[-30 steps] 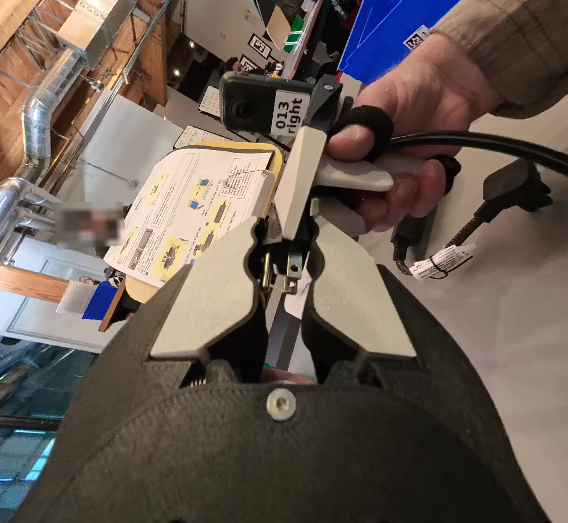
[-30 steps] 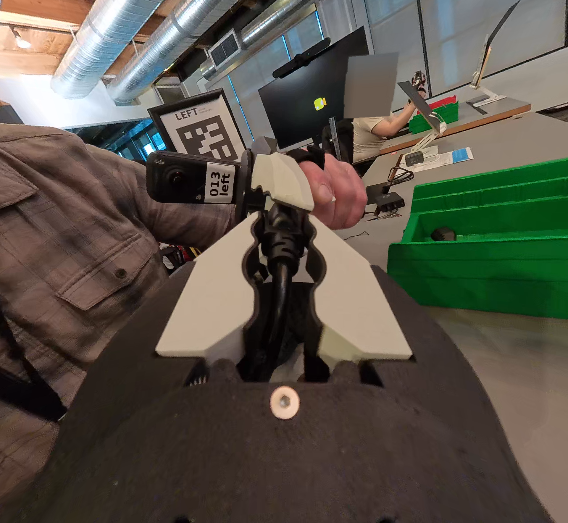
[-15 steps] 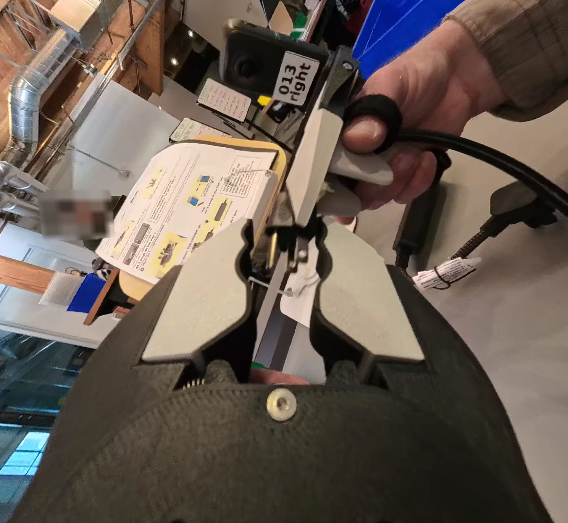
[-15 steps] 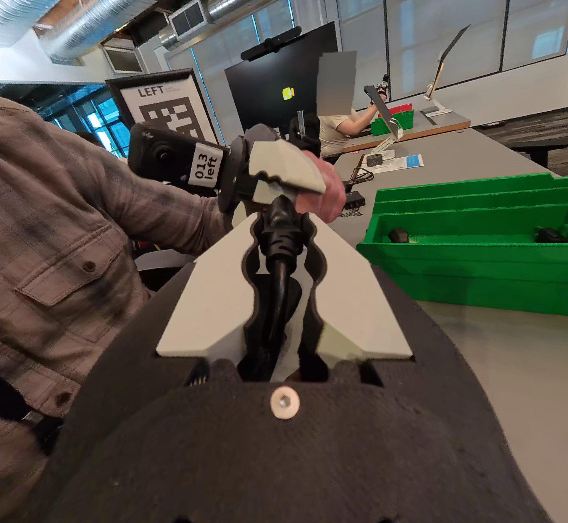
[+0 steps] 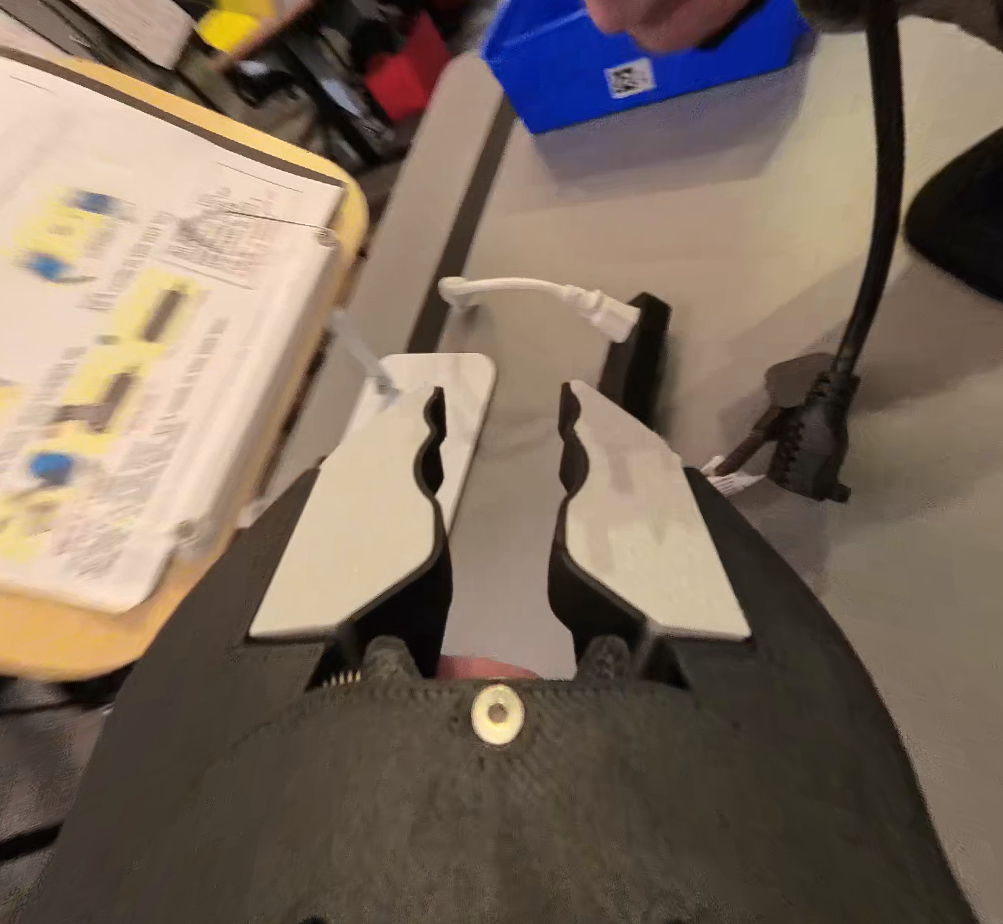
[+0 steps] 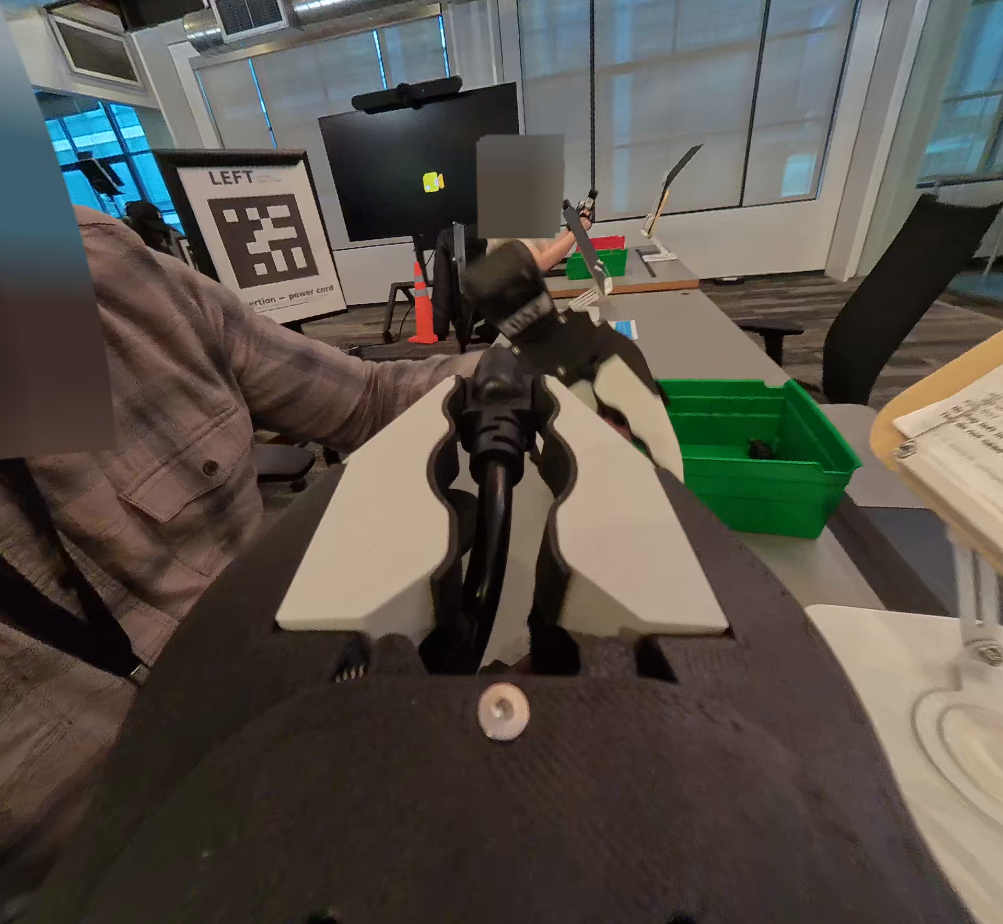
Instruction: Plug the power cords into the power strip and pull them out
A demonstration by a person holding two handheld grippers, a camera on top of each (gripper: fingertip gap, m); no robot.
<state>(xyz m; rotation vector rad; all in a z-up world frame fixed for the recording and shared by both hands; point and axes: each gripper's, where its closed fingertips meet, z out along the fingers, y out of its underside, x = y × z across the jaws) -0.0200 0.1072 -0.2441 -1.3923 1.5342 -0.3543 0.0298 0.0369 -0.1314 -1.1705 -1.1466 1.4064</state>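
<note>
Comparing this moment with half a second ago, what is found altered? (Student)

The left gripper (image 5: 500, 392) has been drawn off the black plug (image 6: 496, 409). Its jaws, then set about the prongs, are now spread with nothing between them and are aimed down at the tabletop (image 5: 705, 246). (Tutor)

Where is the plug now kept? (Student)

It is held by the right gripper (image 6: 499, 387) alone, whose jaws are closed on the plug body. The black cord (image 6: 491, 518) is led back between them, and in the left wrist view it is seen hanging at 2 o'clock. (Tutor)

What is implied for the task? (Student)

The two-handed adjustment is judged finished, and insertion is not yet begun. At 1 o'clock from the left jaws a black block (image 5: 638, 344) is seen with a short white cord (image 5: 543, 292) touching it. It is taken for the power strip, though this cannot be confirmed through the blur. A second, flat plug (image 5: 808, 442) is seen lying at 3 o'clock. (Tutor)

What is called for next? (Student)

Probably the strip should be steadied by the freed left gripper while the plug is brought down. (Tutor)
</note>
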